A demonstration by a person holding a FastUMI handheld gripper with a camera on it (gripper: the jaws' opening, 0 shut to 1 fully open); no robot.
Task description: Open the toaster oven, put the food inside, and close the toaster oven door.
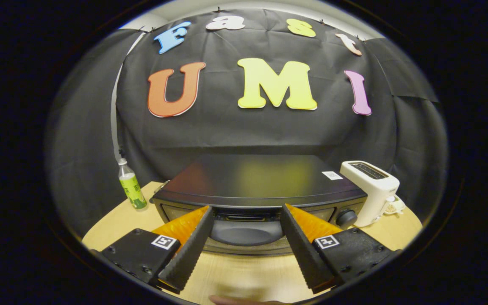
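toaster oven (252, 178): glossy black top | table (244, 275): pale wood | toaster (373, 190): white plastic

black toaster oven (252, 182), door shut, on table

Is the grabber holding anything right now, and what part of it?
Nothing is held. The gripper is open, its fingers spread wide apart with only air between them, just ahead of them the toaster oven and its door handle.
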